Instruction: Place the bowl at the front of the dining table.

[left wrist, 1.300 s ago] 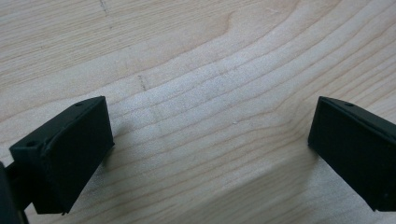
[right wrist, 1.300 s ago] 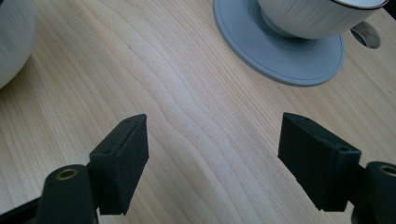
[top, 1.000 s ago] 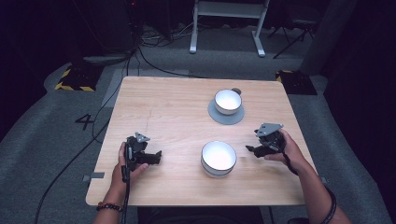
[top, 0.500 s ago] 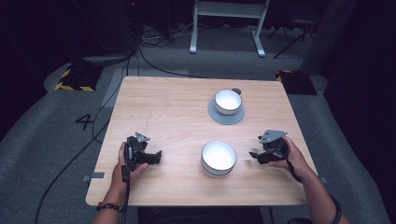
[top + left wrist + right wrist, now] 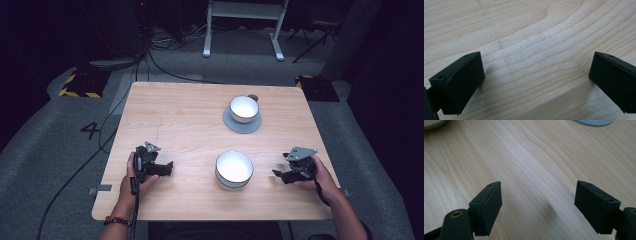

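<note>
A white bowl point(image 5: 234, 169) sits on the wooden table point(image 5: 185, 115) near the front middle. Farther back, a white cup point(image 5: 243, 108) stands on a grey saucer point(image 5: 242, 123). My left gripper point(image 5: 167, 169) rests low at the front left, a hand around it, jaws pointing right toward the bowl. In the left gripper view its jaws point(image 5: 536, 75) stand wide open over bare wood. My right gripper point(image 5: 278, 175) lies to the right of the bowl, apart from it, jaws pointing left. Its jaws point(image 5: 537, 202) are open with nothing between them.
In the right gripper view the bowl's edge point(image 5: 431, 123) shows at the top left and the saucer's rim point(image 5: 594, 122) at the top. Cables point(image 5: 107, 135) trail over the grey floor left of the table. A white stand point(image 5: 242, 25) rises behind it.
My right gripper has drawn back toward the table's near edge and slightly right, away from the bowl. The left gripper has stayed put.
</note>
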